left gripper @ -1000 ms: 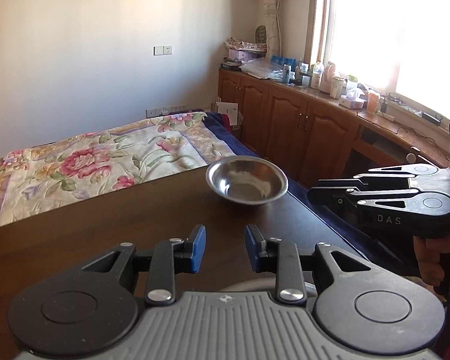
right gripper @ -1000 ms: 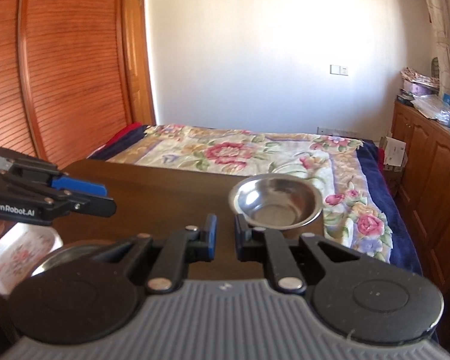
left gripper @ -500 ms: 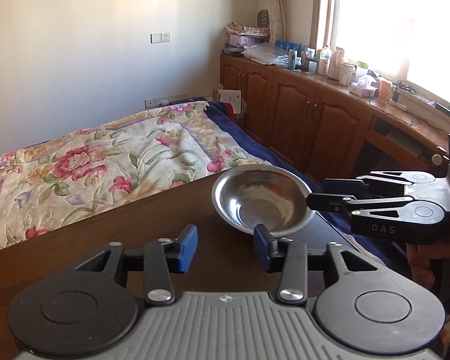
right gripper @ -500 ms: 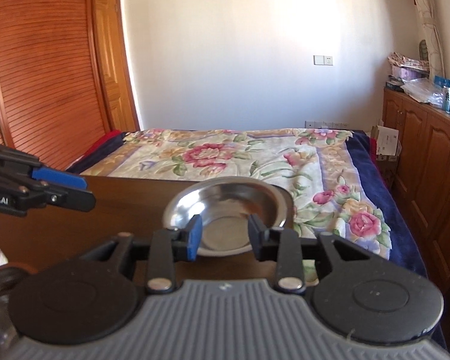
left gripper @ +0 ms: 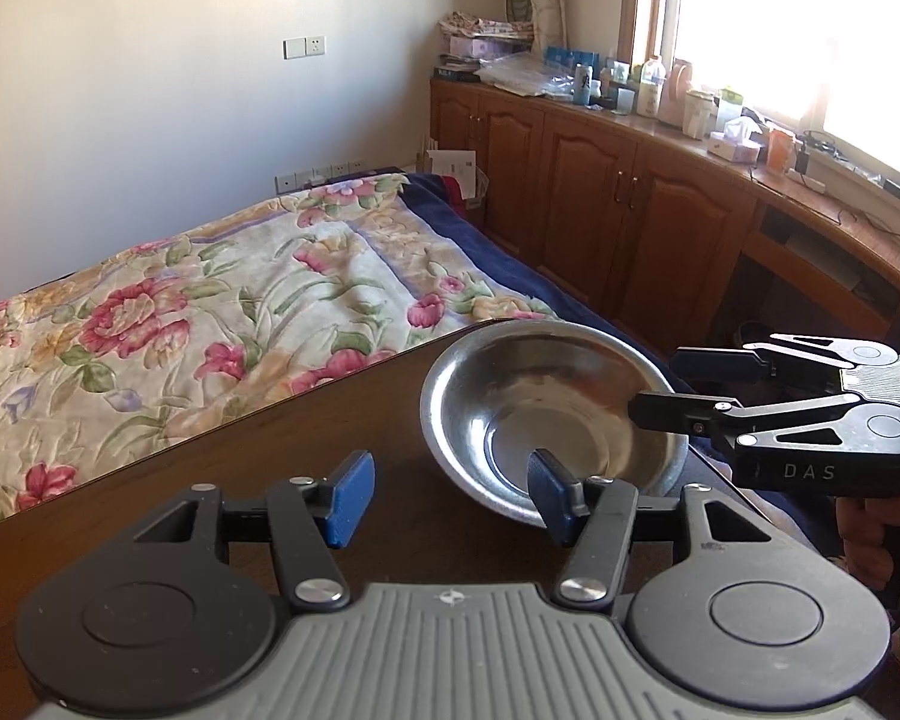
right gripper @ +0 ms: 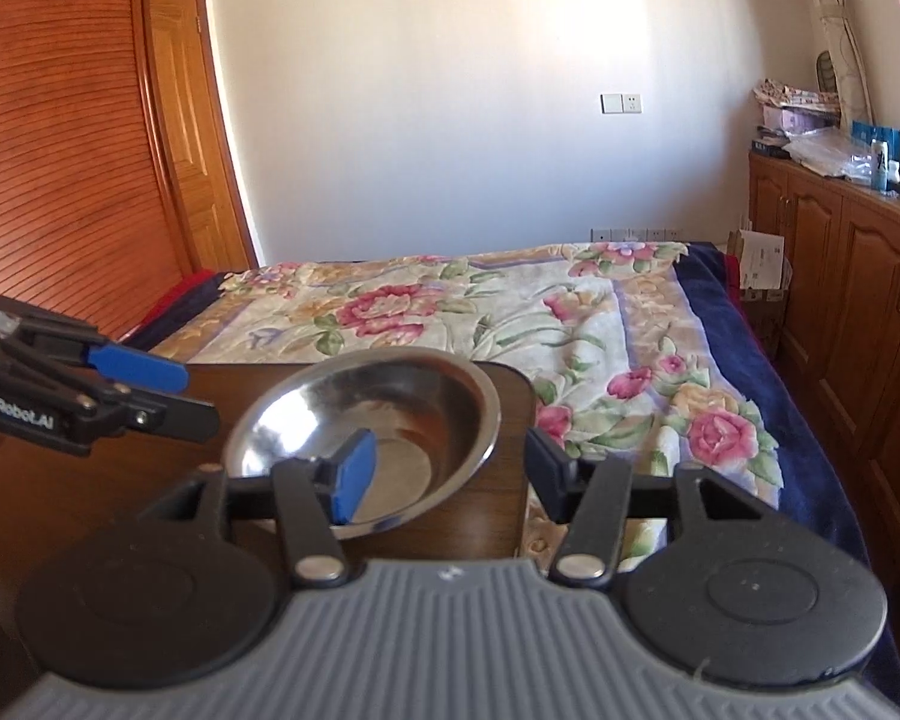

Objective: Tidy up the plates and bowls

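Note:
A steel bowl (left gripper: pixel 546 408) sits at the far right corner of the dark wooden table (left gripper: pixel 270 468); it also shows in the right wrist view (right gripper: pixel 378 414). My left gripper (left gripper: pixel 450 495) is open, its right finger at the bowl's near rim. My right gripper (right gripper: pixel 444 474) is open, with its jaws straddling the bowl's right rim: the left finger is inside the bowl, the right one outside. In the left wrist view the right gripper (left gripper: pixel 666 384) reaches over the bowl's right edge. In the right wrist view the left gripper (right gripper: pixel 150 390) is at the left.
A bed with a floral quilt (left gripper: pixel 210 300) lies just beyond the table's far edge. Wooden cabinets (left gripper: pixel 630 210) with cluttered tops line the right wall under a window. A wooden door and slatted wardrobe (right gripper: pixel 90 150) stand at the left.
Both grippers have moved forward to the bowl and opened wider. My right gripper's jaws now straddle the bowl's rim. The bowl has stayed in place.

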`<state>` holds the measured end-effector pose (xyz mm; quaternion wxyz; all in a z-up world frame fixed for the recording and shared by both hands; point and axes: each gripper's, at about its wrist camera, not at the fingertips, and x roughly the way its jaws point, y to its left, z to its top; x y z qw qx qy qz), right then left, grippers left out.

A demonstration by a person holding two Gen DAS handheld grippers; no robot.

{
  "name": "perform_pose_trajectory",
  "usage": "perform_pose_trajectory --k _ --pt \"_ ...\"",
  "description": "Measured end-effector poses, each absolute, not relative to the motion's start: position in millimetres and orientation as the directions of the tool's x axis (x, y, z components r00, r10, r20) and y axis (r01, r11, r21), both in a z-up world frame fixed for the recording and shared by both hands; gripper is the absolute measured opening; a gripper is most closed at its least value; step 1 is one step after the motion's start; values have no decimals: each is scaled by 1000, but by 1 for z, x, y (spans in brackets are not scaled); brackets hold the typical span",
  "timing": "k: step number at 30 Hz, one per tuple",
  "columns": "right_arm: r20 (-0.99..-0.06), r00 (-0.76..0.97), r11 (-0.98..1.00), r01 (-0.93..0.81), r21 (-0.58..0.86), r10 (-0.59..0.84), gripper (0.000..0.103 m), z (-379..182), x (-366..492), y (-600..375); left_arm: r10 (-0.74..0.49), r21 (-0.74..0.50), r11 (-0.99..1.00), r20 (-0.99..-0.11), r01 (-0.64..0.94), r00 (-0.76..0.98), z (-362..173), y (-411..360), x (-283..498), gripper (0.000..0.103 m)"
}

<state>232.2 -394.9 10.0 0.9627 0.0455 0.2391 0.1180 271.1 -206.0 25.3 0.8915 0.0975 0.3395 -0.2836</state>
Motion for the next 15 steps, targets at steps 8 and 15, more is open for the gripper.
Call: perform_pose_trajectory --k 8,15 --pt "-465 843 962 -214 168 269 56 4 240 -397 -425 -12 818 -687 574 590 15 -215 286 46" --pt "-474 832 957 -225 186 287 55 2 243 -397 -429 -30 819 -694 572 578 11 -217 294 41"
